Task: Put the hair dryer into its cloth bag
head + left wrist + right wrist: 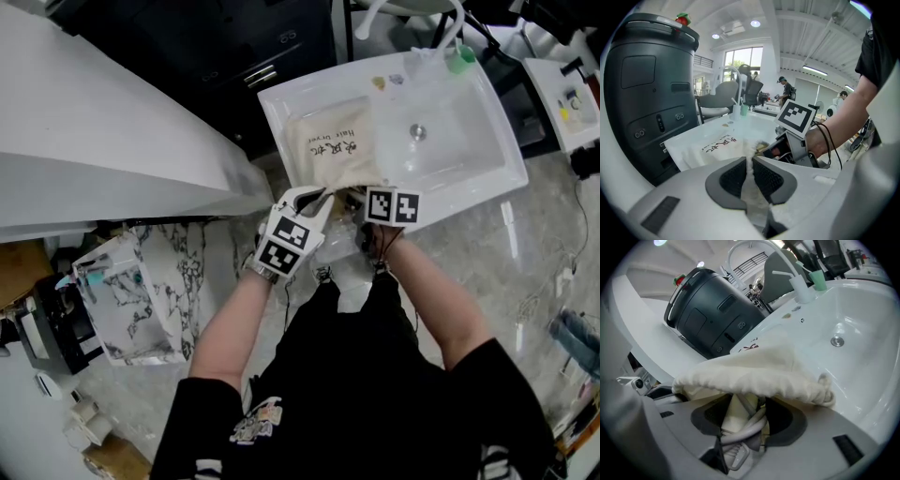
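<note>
**Cream cloth bag held open at the mouth, dryer at the opening, not in yet**

White sink (478,141) takes up the top of the head view. A dark drum-shaped machine (647,93) stands just beside its L end.

The cloth bag (330,148) lies flat on the sink's L shelf, print side up, with its mouth toward the person at the front edge.

L gripper (751,164): jaws nearly together, clamped on a fold of the bag's rim. Cloth runs up between the pads.

R gripper (745,404): jaws wide apart but not empty. They close round the hair dryer (746,430), of which a grey looped cord w/ strain relief and a pale part show. The bag's gathered rim drapes over the top of these jaws, so the load sits right at or just under the mouth.

Progress, my read:
- Done: bag laid out, mouth lifted, dryer picked up and brought to the opening.
- Left: push the dryer fully inside, let go, prob. free the rim and tidy or close the mouth.
- Roughly mid-task.

Hard to make out:
- The dryer body isn't clearly seen in any view, only the cord and a pale bit. Can't tell how much is past the rim.
- In the head view the marker cubes and arms cover the mouth and both sets of tips.
- A drawstring knot (?) sits at the rim's R end; the string's path is unclear.
- Print on the bag is too small to read.
</note>
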Demonstrator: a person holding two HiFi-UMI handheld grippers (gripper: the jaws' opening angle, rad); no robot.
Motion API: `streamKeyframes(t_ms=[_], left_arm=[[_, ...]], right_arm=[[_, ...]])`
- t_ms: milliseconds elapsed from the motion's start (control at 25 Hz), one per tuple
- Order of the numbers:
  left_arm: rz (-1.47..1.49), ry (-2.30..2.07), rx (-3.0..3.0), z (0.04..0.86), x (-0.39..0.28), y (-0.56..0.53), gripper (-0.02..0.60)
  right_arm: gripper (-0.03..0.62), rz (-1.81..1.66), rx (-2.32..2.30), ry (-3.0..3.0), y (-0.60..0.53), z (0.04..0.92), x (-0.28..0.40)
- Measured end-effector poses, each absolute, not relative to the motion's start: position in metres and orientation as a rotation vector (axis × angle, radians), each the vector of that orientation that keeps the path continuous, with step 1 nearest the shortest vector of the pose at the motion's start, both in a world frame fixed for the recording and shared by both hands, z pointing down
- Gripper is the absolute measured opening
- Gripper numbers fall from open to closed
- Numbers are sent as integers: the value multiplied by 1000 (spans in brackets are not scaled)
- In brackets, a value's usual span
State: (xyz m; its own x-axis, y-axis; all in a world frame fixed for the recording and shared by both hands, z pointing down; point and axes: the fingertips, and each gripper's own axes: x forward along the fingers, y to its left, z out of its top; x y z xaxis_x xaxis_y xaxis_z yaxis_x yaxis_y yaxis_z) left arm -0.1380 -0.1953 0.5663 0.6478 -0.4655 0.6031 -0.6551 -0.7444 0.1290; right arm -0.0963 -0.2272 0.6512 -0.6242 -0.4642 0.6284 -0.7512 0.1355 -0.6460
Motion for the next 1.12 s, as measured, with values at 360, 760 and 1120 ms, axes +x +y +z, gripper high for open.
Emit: streamKeyframes(t_ms=[360, 760, 1120], left_arm=[[796, -846, 2550, 566, -140, -188, 41], [770, -811, 2536, 571, -145, -185, 41], [736, -819, 2515, 574, -147, -188, 41]], right_arm=[[224, 1498, 1292, -2127, -246, 662, -102], [224, 1491, 1337, -2089, -256, 675, -105], [226, 1498, 1316, -2072, -258, 679, -106]])
